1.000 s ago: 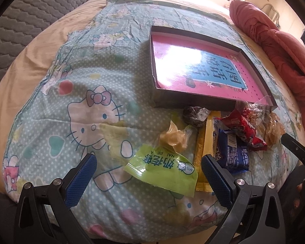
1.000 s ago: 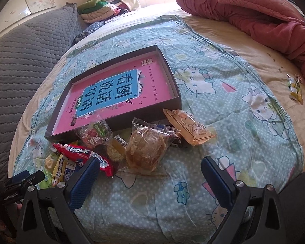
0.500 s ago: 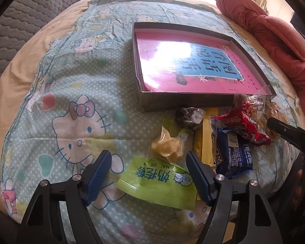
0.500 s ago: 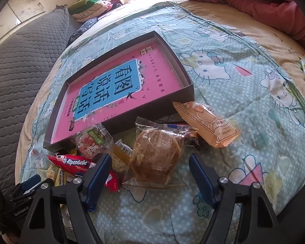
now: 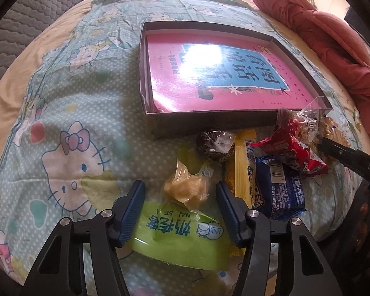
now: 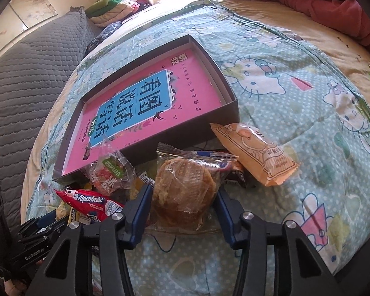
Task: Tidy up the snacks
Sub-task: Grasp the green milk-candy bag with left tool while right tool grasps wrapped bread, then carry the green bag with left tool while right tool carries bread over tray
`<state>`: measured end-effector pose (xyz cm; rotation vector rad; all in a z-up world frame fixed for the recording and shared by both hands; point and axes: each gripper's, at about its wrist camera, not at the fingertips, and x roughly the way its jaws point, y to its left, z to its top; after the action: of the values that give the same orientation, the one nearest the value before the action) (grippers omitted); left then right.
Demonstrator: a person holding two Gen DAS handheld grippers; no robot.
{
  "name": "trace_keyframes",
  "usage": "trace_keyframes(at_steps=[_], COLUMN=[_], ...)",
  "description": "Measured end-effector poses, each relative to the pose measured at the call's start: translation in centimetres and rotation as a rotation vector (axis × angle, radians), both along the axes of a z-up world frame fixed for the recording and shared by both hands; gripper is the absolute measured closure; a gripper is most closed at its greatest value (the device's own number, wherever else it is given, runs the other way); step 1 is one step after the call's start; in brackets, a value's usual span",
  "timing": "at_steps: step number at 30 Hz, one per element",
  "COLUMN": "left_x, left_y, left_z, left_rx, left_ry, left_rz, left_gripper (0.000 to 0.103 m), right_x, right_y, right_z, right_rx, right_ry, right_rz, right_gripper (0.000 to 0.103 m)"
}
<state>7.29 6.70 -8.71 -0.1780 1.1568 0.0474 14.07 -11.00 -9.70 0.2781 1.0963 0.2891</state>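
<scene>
Bedsheet [image 5: 69,113]: soft pale-blue dotted cotton with cartoon cats, wrinkled, spread under both my jaws.
Box [image 6: 204,128]: broad shallow cardboard tray with dark walls and a glossy pink and blue printed floor, ahead of both my grippers, just beyond the snack heap.
Green pouch [image 5: 180,236]: flat lime plastic with blue lettering, lying beneath my left gripper [image 5: 180,198], its near end passing between the jaw bases.
Round cake [image 6: 185,192]: brown, flaky disc in a crinkly clear wrapper with a serrated seal, sitting between the blue ribbed pads of my right gripper [image 6: 183,198].
Orange packet [image 6: 256,153]: matte peach pillow pack with line drawing, ahead and to the right of my right jaws, one end against the box wall.
Blue packet [image 5: 278,190]: shiny dark-blue foil, just right of my left jaws.
Red packet [image 6: 91,202]: glossy red candy wrapper, left of my right jaws.
Yellow stick [image 5: 244,165]: long narrow foil strip, just outside my left gripper's right pad.
Yellow lump [image 5: 187,187]: waxy, irregular piece in clear film, centred between my left pads, ahead of the green pouch.
Dark ball [image 5: 214,143]: small brown round in clear twist wrap, ahead of my left jaws, near the box wall.
Left jaws: closing, pads apart from the yellow lump on both sides.
Right jaws: closing around the round cake; pads at the wrapper's edges, whether pressing I cannot tell.
</scene>
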Motion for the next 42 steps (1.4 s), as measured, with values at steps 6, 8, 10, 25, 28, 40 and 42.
trace_keyframes(at_steps=[6,8,10,25,28,40,42], left_x=[0.3,0.2,0.2,-2.2,-2.9,-3.3,-3.1], left_y=[0.1,0.2,0.0,1.2,1.7,2.1,1.9], left_z=[-0.3,-0.2,0.0,2.5,3.4,6.6,7.1], left_rx=[0.004,-0.012,-0.012,-0.070,-0.076,-0.133,-0.117], left_ry=[0.000,-0.008,-0.013,-0.069,-0.095,-0.224,-0.240], left_rz=[-0.006,-0.012,-0.025,0.032,0.056,0.103,0.101], left_gripper=[0.051,0.061,0.063,0.065,0.065,0.065,0.065], right_x=[-0.1,-0.3,-0.5,-1.7,-1.7,-2.3,-2.0], right_y=[-0.4,-0.3,-0.3,-1.2,-1.0,0.1,0.4], right_z=[0.3,0.5,0.7,3.4,3.8,6.0,6.6], right_rx=[0.018,0.014,0.015,0.006,0.015,0.013,0.008], right_ry=[-0.002,-0.008,-0.015,-0.109,-0.125,-0.247,-0.287], right_rz=[0.011,0.017,0.022,0.040,0.050,0.126,0.145], right_gripper=[0.056,0.056,0.057,0.057,0.057,0.057,0.057])
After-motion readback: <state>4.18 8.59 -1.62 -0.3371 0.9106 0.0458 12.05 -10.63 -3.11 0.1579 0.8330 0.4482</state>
